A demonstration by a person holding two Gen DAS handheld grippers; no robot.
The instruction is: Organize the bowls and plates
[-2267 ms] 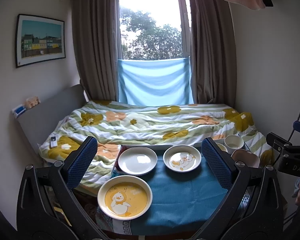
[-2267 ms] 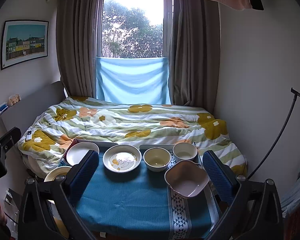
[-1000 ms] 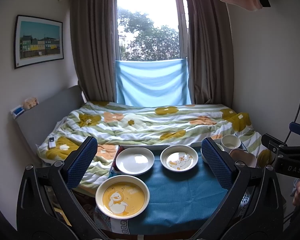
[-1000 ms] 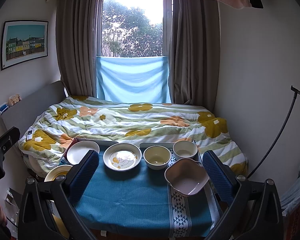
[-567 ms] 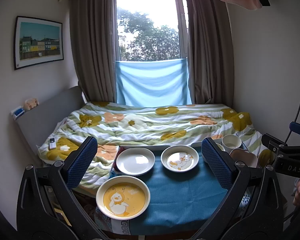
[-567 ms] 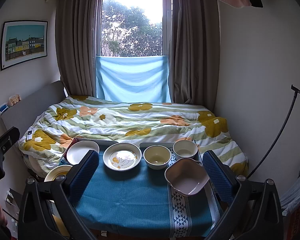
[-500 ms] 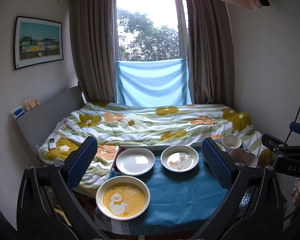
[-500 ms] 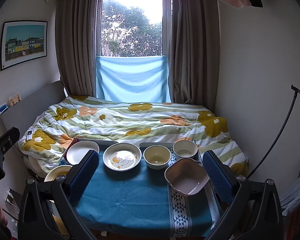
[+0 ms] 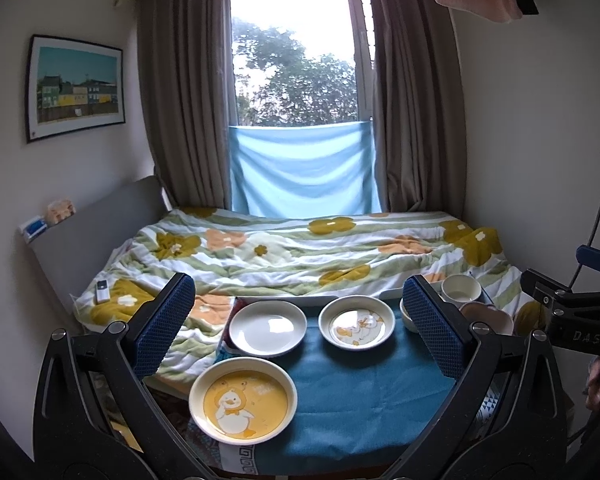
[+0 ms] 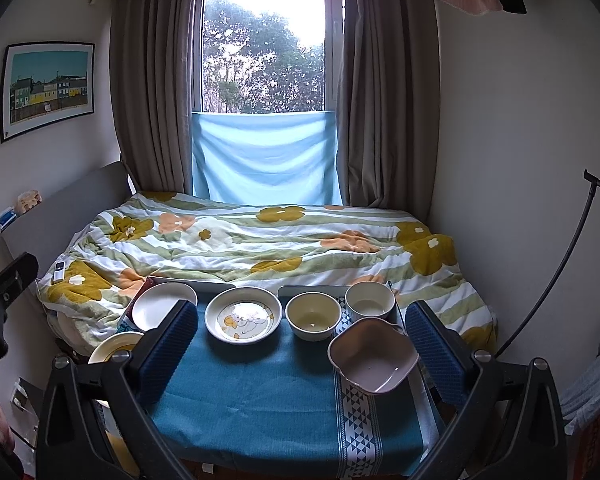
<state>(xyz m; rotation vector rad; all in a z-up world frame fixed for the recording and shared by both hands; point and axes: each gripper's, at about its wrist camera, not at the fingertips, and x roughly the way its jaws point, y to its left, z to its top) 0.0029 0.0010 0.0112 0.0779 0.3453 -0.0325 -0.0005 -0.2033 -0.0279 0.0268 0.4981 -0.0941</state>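
Left gripper (image 9: 298, 322): hovering wide open over the teal tablecloth (image 9: 364, 396), gripping nothing.
Right gripper (image 10: 302, 338): also spread open and empty; in the left wrist view its body is showing at the right edge.
Writing: "DAS" is reading on that black body (image 9: 586, 336); no other legible text.
Plates: the yellow duck plate (image 9: 243, 399) is sitting lower centre-left; the plain white plate (image 9: 267, 327) and the duck-print dish (image 9: 356, 327) are lying behind it, side by side.
Bowls: the cream bowl (image 10: 313, 315) and white bowl (image 10: 369, 301) are standing centre-right; the pink scalloped bowl (image 10: 373, 355) is tilting just in front of them.
Change: compared with half a second earlier, nothing is moving; dishes and both grippers are holding the same places.
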